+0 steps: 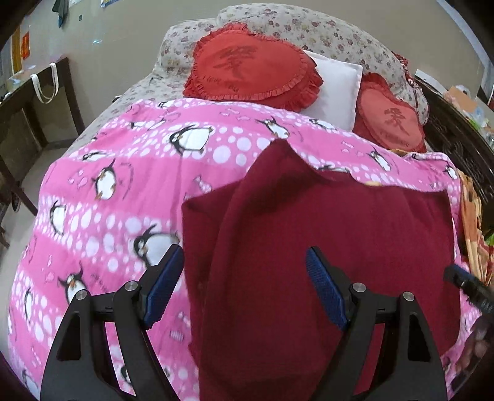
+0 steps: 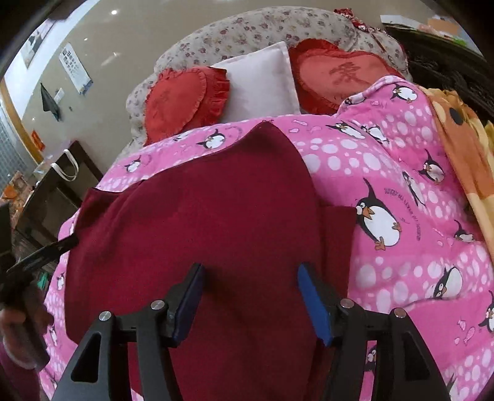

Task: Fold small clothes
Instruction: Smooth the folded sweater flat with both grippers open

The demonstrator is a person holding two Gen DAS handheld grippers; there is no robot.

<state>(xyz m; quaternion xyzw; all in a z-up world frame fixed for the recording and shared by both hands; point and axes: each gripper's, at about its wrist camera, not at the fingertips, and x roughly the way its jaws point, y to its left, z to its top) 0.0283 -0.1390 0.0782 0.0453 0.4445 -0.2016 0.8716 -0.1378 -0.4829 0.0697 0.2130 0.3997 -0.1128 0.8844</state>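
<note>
A dark red knit garment (image 1: 324, 222) lies spread on a pink penguin-print quilt (image 1: 117, 185), with a folded layer running up its middle to a point. My left gripper (image 1: 244, 256) is open and empty, hovering over the garment's near left part. In the right wrist view the same garment (image 2: 200, 200) lies on the quilt (image 2: 401, 172). My right gripper (image 2: 250, 271) is open and empty above its near middle. The right gripper's tip shows at the right edge of the left wrist view (image 1: 466, 283), and the left gripper at the left edge of the right wrist view (image 2: 40, 253).
Two red heart cushions (image 1: 250, 64) (image 1: 392, 117) and a white pillow (image 1: 336, 86) lie beyond the quilt on a floral bedspread (image 1: 308, 24). An orange blanket (image 2: 463, 145) lies at the right. A dark side table (image 1: 34, 101) with a white bag stands left of the bed.
</note>
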